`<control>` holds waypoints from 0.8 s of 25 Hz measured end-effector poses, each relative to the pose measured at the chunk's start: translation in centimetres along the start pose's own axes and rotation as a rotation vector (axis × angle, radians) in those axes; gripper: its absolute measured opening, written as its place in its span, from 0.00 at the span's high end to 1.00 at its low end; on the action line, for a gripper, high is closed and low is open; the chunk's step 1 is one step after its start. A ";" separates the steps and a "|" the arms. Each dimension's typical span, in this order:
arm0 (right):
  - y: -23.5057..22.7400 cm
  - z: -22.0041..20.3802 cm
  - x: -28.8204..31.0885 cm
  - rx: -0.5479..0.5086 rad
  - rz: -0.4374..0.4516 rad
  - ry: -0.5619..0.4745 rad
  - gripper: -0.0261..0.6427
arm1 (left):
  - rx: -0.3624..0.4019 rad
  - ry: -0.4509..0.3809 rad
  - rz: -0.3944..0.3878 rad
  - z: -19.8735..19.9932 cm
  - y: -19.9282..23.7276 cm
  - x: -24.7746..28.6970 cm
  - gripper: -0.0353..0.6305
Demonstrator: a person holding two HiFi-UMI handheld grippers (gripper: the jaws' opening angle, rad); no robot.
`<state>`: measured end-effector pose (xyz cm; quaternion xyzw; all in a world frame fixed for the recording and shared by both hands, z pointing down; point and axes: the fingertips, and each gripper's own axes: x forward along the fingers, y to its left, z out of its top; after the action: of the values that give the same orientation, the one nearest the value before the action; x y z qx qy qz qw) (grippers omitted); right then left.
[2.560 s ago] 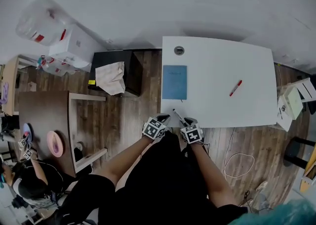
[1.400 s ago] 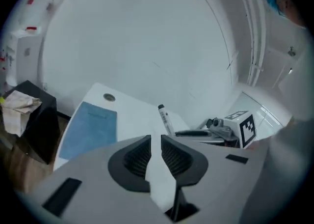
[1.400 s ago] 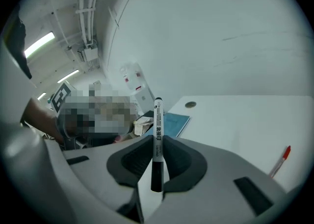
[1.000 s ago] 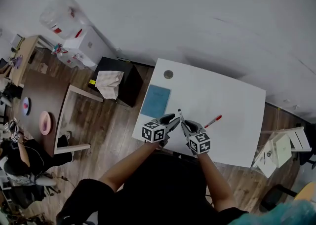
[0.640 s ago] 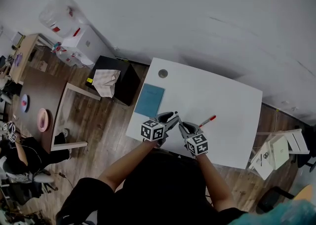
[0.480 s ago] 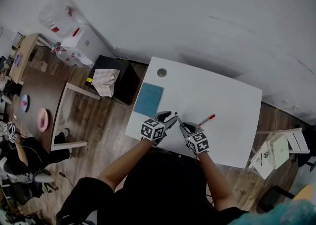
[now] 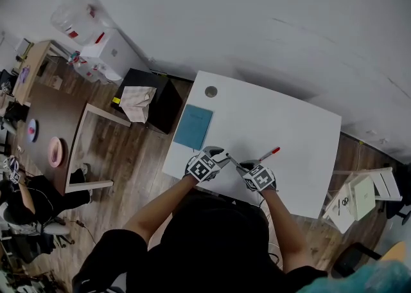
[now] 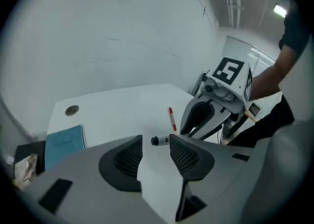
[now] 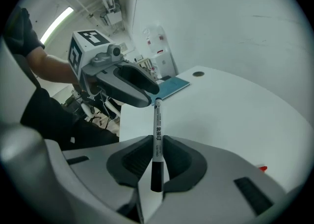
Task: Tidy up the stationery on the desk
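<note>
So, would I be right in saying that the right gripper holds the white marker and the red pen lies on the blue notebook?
Not quite: the red pen lies on the bare white desk, well apart from the blue notebook, not on it, as the head view shows. The right gripper does hold the white marker.

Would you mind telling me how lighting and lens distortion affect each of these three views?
Head view: fisheye bows the desk edges; soft shadow on the wall behind. Left gripper view: dark round corners, ceiling lamp glares. Right gripper view: the pen is sharp, the lamp strip washes out.
</note>
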<state>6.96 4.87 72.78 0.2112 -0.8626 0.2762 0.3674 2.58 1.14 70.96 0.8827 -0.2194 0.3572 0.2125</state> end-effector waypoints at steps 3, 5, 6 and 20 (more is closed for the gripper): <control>0.4 -1.2 0.9 -0.047 0.042 0.071 0.84 | 0.091 0.081 -0.003 -2.0 -0.6 1.0 0.70; 0.1 -2.0 1.6 -0.061 0.039 0.105 0.84 | 0.142 0.126 0.000 -3.2 -0.7 1.4 0.70; -0.2 -2.4 2.1 -0.062 0.025 0.120 0.84 | 0.133 0.133 -0.003 -3.7 -0.7 1.5 0.70; -0.3 -5.9 6.5 -0.242 0.086 0.266 0.84 | -0.110 0.112 -0.007 -8.1 -0.7 0.0 0.70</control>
<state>6.04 7.31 81.20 0.0898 -0.8417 0.2113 0.4888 -1.43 6.02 76.14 0.8492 -0.2232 0.3927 0.2737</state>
